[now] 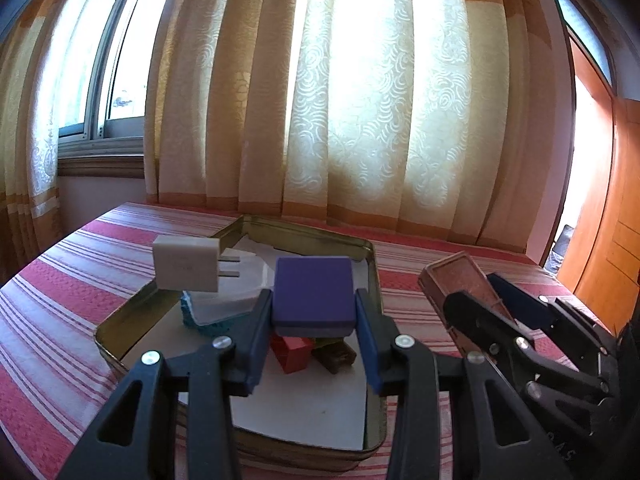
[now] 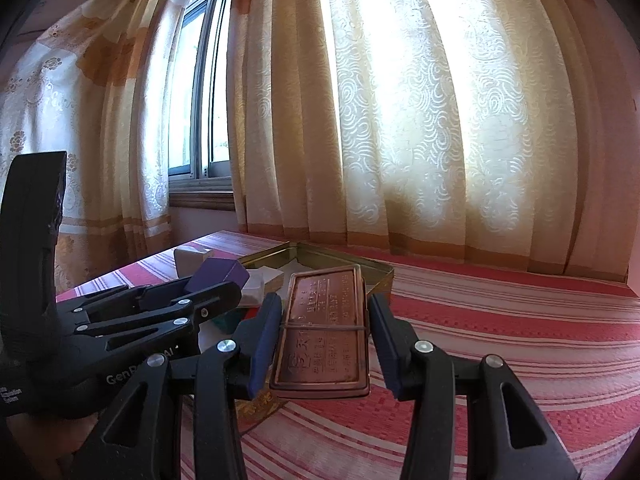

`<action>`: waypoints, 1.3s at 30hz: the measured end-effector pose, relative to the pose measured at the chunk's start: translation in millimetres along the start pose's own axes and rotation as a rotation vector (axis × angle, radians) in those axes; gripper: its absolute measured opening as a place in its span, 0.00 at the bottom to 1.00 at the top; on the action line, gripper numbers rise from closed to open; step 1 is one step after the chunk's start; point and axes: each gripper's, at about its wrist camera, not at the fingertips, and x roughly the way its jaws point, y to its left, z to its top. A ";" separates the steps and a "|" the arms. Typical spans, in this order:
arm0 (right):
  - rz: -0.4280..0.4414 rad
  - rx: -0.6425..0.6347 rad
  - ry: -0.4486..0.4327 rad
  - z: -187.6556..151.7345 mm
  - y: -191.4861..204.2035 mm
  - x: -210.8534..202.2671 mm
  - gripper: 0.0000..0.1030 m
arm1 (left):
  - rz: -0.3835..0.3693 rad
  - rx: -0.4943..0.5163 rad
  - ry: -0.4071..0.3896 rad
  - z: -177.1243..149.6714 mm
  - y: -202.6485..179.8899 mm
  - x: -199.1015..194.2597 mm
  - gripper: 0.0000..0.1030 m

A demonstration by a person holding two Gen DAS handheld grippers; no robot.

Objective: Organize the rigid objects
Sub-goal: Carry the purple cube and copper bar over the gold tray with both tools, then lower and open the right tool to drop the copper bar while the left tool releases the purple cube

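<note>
— From the left wrist view, the left claw point(image 1: 314, 332) is clenched on a purple block point(image 1: 313, 295) — matte, square, corners rounded — held above the gold tin tray point(image 1: 370, 258). Do you get that from your side?

— Only its edge. The right wrist view shows the purple block point(image 2: 221, 274) side-on past the left claw point(image 2: 208, 288), and most of the tray point(image 2: 382, 274) is hidden. What I get plainly is the copper tin point(image 2: 323, 330): flat, rectangular, embossed with characters, a thin band stretched across its middle. The right claw point(image 2: 325, 338) is grasping it by the long sides, over the striped cloth point(image 2: 500, 320) of the desk.

— From mine, that copper tin point(image 1: 460, 280) is just a tilted slab in the right claw point(image 1: 496, 300), to the right of the tray. But I see into the tray: white paper lining, a red block point(image 1: 291, 354), a dark brown piece point(image 1: 334, 356) just beside it, something teal point(image 1: 188, 316) with a knitted look under a clear wrapper.

— And the white plug?

— A white charger point(image 1: 186, 264), smooth plastic, two metal prongs, sitting at the tray's left rim.
</note>
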 end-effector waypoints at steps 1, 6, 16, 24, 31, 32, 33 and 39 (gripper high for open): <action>0.002 -0.001 0.002 0.2 0.8 1.1 0.46 | 0.003 -0.001 -0.001 0.4 1.2 -0.3 0.38; 0.013 -0.006 0.014 1.1 5.9 6.5 0.46 | 0.017 -0.008 0.001 2.0 7.8 -1.3 0.38; 0.054 -0.012 0.060 2.9 12.6 22.8 0.46 | 0.045 -0.031 0.009 4.6 25.7 -1.1 0.38; 0.076 -0.023 0.111 7.7 15.6 45.4 0.46 | 0.092 -0.008 0.044 8.7 39.2 9.5 0.38; 0.098 -0.021 0.154 24.1 15.7 73.5 0.46 | 0.085 -0.033 0.113 13.7 55.9 27.7 0.38; 0.100 -0.017 0.162 25.9 15.5 77.5 0.46 | 0.089 -0.033 0.120 14.8 57.5 29.5 0.38; 0.102 -0.014 0.167 27.2 15.0 80.8 0.46 | 0.092 -0.034 0.124 16.2 58.9 30.8 0.38; 0.089 0.003 0.210 36.8 10.5 108.8 0.46 | 0.097 -0.036 0.151 24.0 63.5 40.4 0.38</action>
